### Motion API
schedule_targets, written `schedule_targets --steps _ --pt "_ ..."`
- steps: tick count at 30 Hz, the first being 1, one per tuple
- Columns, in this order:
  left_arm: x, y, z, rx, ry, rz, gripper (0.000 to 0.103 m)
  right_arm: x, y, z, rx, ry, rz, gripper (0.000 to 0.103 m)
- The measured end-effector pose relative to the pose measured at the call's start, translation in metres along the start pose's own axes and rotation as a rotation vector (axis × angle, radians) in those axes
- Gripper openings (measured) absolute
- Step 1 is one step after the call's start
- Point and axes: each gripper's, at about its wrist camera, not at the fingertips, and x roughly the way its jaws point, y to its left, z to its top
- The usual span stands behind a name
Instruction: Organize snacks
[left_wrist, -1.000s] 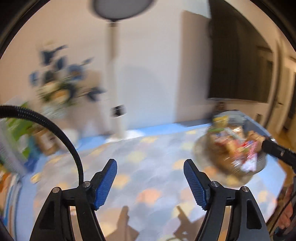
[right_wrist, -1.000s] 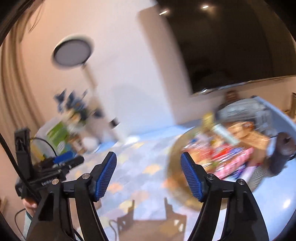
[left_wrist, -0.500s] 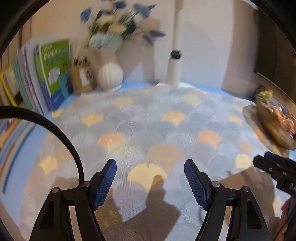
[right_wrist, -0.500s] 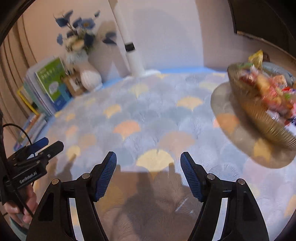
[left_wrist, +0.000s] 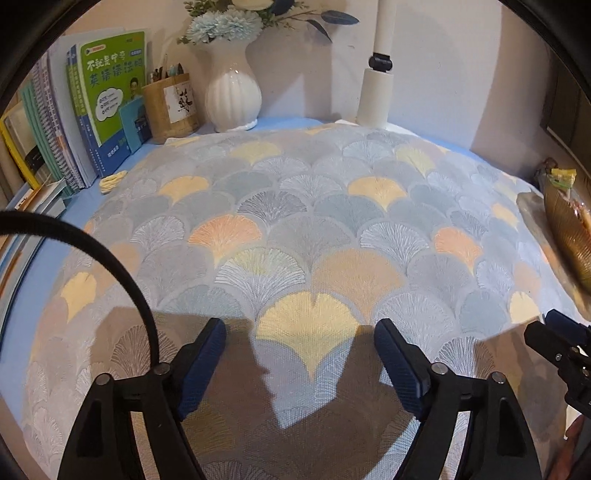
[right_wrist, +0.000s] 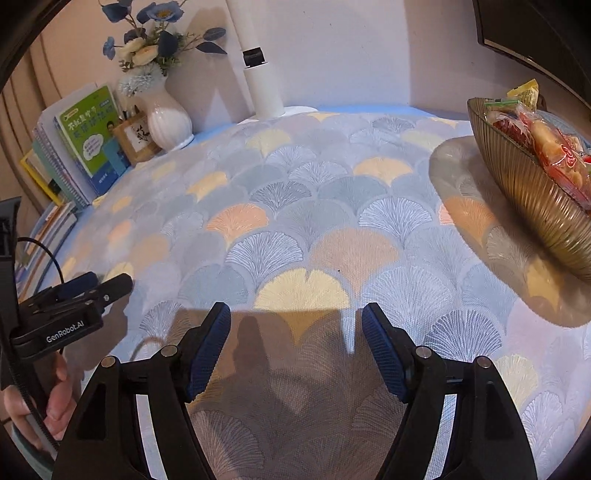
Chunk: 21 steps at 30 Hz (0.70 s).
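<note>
Left wrist view. Left gripper: fingers spread apart with nothing between them, jaws having just been opening; it hangs over a table covered in a fan-patterned cloth of grey, yellow and orange. Back left: books standing upright, a green-covered one in front. Just beside them a wooden pen pot, then a white ribbed vase with pale blue flowers. Further right along the wall, a white lamp post. Far right edge: ribbed amber bowl, only partly in frame, a yellow-green snack packet at its far end. Lower right: the right gripper, seen in part.

Right wrist view. Right gripper: fingers released, jaws having just been opening a little, only bare cloth between them. The snacks lie heaped in the bowl at the right edge of the table, well apart from both grippers: red and orange wrappers, and a yellow packet at the far rim. Back left: vase, books, pen pot, lamp post. Left edge: the left gripper, held by a hand, fingers parted.
</note>
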Motion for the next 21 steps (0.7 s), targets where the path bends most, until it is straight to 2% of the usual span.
schedule_targets --steps 6,13,21 --pt "0.0027 -0.0005 0.0009 0.004 0.013 0.000 0.088 0.0011 0.0023 -0.0004 -0.018 0.006 -0.001 0.081" --pt "0.0034 -0.0008 0.0009 0.002 0.017 -0.008 0.090 0.0020 0.0020 0.0004 -0.019 0.009 0.005 0.081" --pt "0.0098 -0.0063 0.0016 0.027 0.048 0.003 0.103 0.0027 0.0049 -0.0010 -0.031 0.012 -0.023 0.083"
